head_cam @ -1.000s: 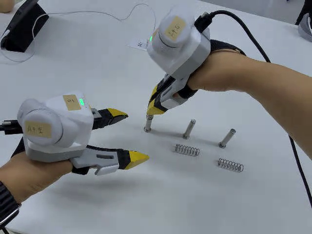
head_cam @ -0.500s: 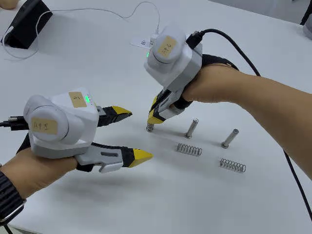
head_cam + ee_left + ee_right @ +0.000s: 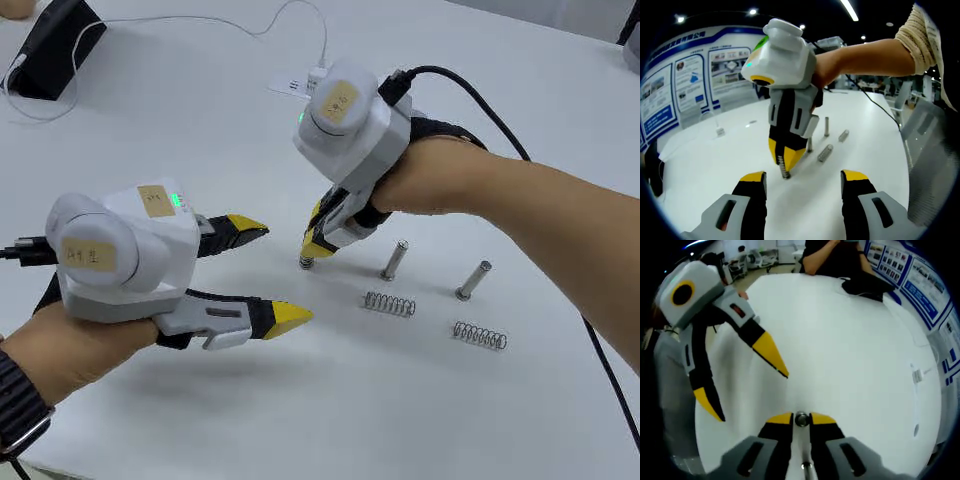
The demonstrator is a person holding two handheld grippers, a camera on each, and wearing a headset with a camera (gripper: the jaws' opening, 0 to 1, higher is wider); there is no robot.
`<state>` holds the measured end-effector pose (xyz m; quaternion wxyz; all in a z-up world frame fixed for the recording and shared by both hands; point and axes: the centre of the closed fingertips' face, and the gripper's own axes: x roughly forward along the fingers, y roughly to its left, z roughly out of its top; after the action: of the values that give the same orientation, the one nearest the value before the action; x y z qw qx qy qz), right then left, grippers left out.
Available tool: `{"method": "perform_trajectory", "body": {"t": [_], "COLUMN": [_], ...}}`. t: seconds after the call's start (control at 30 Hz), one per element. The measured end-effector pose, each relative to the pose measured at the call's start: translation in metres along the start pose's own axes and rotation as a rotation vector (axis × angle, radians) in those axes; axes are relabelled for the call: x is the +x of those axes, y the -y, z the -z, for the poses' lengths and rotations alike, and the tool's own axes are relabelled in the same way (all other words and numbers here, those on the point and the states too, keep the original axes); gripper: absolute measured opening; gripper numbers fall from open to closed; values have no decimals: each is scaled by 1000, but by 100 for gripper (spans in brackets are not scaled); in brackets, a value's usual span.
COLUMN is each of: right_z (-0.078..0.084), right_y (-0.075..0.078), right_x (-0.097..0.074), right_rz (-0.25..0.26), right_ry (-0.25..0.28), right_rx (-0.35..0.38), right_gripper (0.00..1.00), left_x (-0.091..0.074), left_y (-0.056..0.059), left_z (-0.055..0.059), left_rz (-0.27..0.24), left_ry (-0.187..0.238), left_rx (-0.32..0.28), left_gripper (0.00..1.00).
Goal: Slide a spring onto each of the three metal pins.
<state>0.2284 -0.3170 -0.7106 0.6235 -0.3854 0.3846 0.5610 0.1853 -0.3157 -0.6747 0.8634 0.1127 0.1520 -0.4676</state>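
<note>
Three metal pins stand on the white table: the left pin (image 3: pixel 306 261), the middle pin (image 3: pixel 394 260) and the right pin (image 3: pixel 472 280). My right gripper (image 3: pixel 316 245) points down over the left pin, shut on a spring (image 3: pixel 784 167) that is threaded on that pin. From above, the pin top (image 3: pixel 801 419) shows between the right gripper's (image 3: pixel 801 420) jaws. Two loose springs (image 3: pixel 388 303) (image 3: pixel 479 335) lie in front of the other pins. My left gripper (image 3: pixel 272 275) hovers open to the left of the pins, holding nothing; its tips (image 3: pixel 805 179) frame the left pin.
A black box (image 3: pixel 45 45) with a white cable sits at the far left corner. A small white adapter (image 3: pixel 300 85) lies behind the right gripper. A black cable (image 3: pixel 470 85) trails from the right gripper. A person (image 3: pixel 832 255) stands at the table's far end.
The right gripper has gone down along the left pin, carrying the spring lower, so the coil now sits near the pin's base. The left gripper has stayed open in place.
</note>
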Motion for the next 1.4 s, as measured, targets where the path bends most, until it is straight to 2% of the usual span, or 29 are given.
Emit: {"method": "perform_trajectory", "body": {"t": [0.07, 0.27, 0.57, 0.9, 1.13, 1.4], "right_z": [-1, 0, 5, 23, 32, 51], "right_y": [-2, 0, 2, -4, -14, -24], "right_x": [-2, -13, -36, -47, -53, -56], "right_rz": [-3, 16, 65, 82, 91, 97], "right_ry": [10, 40, 66, 91, 108, 100], "right_rx": [-2, 1, -2, 29, 37, 61], "right_gripper": [18, 21, 24, 24, 24, 24], "left_x": [0, 2, 3, 3, 3, 2], "left_y": [0, 1, 3, 3, 5, 7], "left_z": [0, 1, -1, -3, -4, -4], "left_rz": [1, 7, 14, 16, 15, 16], "left_ry": [1, -5, -4, -5, -2, -2], "left_rx": [0, 5, 11, 18, 21, 21], "left_gripper": [61, 61, 61, 60, 60, 60]}}
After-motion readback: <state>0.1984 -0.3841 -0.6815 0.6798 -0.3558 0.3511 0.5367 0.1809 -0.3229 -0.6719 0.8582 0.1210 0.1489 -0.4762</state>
